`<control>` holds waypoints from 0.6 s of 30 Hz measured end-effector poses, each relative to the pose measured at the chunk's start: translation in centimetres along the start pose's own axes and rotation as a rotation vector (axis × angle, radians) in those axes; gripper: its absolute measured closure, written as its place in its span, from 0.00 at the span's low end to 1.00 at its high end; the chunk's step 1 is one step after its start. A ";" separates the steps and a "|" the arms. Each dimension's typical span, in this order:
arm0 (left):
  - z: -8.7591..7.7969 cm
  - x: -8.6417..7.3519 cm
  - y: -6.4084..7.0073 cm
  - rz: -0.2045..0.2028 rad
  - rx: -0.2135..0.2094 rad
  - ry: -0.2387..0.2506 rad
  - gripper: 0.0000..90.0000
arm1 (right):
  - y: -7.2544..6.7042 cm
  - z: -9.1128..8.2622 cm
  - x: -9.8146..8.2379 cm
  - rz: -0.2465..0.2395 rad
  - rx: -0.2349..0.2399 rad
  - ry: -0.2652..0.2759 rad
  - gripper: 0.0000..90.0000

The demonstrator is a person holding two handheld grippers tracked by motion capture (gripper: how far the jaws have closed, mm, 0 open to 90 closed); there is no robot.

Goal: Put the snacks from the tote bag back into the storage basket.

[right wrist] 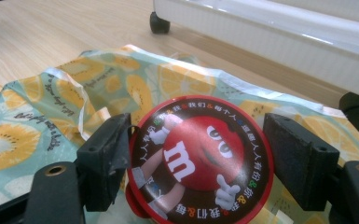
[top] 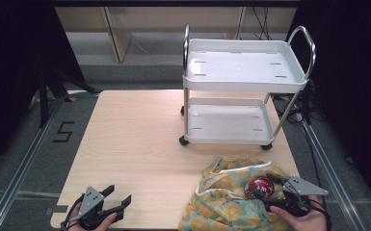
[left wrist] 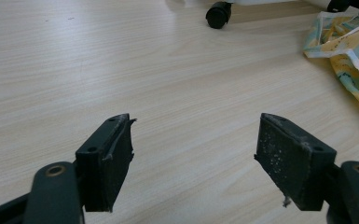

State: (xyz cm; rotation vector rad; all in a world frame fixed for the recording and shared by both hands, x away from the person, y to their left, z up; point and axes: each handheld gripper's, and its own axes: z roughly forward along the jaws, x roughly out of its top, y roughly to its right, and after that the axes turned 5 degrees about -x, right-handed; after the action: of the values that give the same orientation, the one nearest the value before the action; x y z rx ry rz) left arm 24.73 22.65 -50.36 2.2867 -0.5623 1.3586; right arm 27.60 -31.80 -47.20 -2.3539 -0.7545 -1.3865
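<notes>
nearest in the right gripper view is a round red tin (right wrist: pixel 199 161) with a cartoon candy figure and a ring of small characters on its lid, sitting between the two black jaws of the right gripper (right wrist: pixel 198 158). the left jaw touches the tin's rim and the right jaw is at or just off the other side, so the tin looks pinched across its width, though firm contact on the right side is hard to tell. under and behind the tin lies a crumpled cloth bag (right wrist: pixel 51 116) printed with yellow citrus slices on pale green.

in the high view the tin (top: pixel 261 186) sits on top of the bag (top: pixel 221 199) at the near right corner of the light wooden table (top: pixel 135 139), with the right gripper (top: pixel 270 190) reaching in from the right and a hand (top: pixel 301 219) behind it.

the left gripper (top: pixel 120 195) rests low at the near left edge of the table, well apart from the bag. in the left gripper view its jaws stand wide apart with bare tabletop between them — released, holding nothing (left wrist: pixel 193 154) — and the bag's edge (left wrist: pixel 349 51) shows at far right.

a white two-shelf cart (top: pixel 243 89) on black castors stands on the far right part of the table, just beyond the bag
</notes>
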 end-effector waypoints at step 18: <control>0.0 0.0 0.0 -0.005 0.001 0.005 0.30 | 0.2 0.5 -0.3 -0.032 -0.009 -0.032 0.31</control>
State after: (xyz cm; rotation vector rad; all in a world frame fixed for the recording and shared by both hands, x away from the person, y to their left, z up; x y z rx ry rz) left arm 24.70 22.67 -50.35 2.2833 -0.5547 1.3619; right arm 27.92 -31.79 -47.67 -2.3860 -0.7993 -1.3714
